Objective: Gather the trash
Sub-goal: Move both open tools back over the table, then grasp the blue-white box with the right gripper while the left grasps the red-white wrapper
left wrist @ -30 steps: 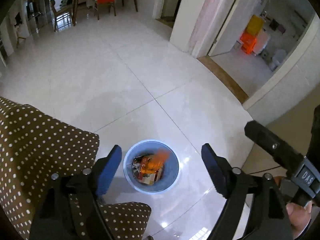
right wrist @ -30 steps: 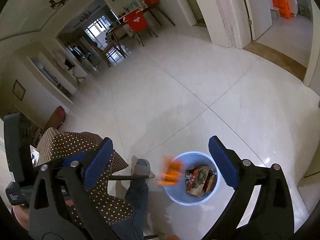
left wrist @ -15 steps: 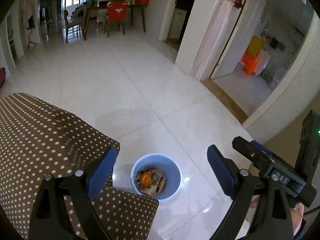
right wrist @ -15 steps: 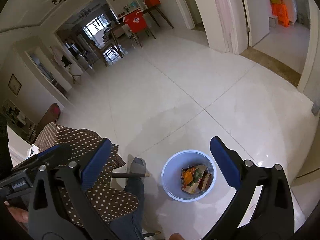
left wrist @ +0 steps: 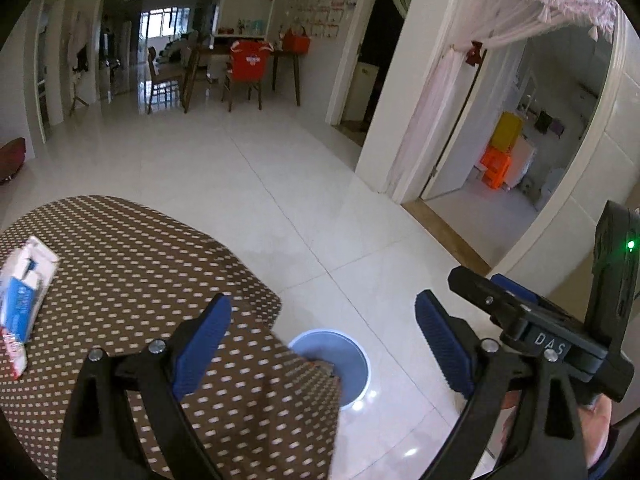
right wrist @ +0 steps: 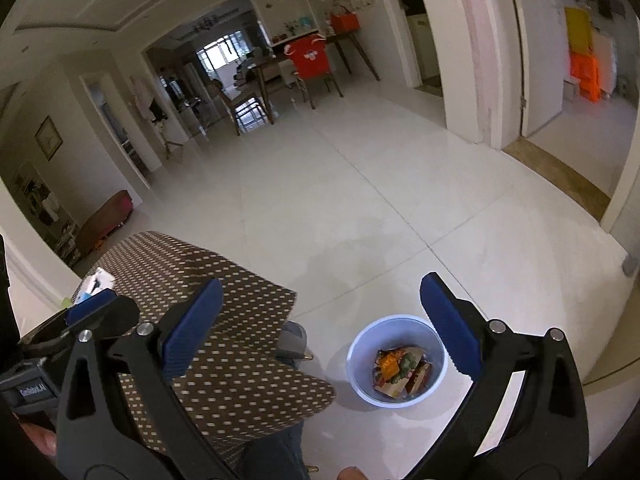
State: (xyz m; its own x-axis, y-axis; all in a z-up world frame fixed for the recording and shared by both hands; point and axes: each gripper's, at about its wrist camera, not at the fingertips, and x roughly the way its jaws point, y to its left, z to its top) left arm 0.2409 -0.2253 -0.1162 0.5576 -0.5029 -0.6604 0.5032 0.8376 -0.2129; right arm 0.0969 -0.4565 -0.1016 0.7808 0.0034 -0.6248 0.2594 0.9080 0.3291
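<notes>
Both my left jaws [left wrist: 320, 322] and right jaws [right wrist: 320, 308] gape, released and carrying nothing. The blue-and-white packet [left wrist: 25, 280] lies on the dotted desk [left wrist: 132, 264], far left of my left jaws; it looks light and crushable, so I would pinch it across its narrow middle. The bin [right wrist: 360, 384] sits on the floor below my right jaws.

- Orange wrapper [right wrist: 389, 363] is no longer mid-air; it lies inside the bin [right wrist: 396, 360].
- Both cameras tilt up; the dotted table [left wrist: 132, 280] fills more view.
- A blue-white packet [left wrist: 24, 284] appears.
</notes>
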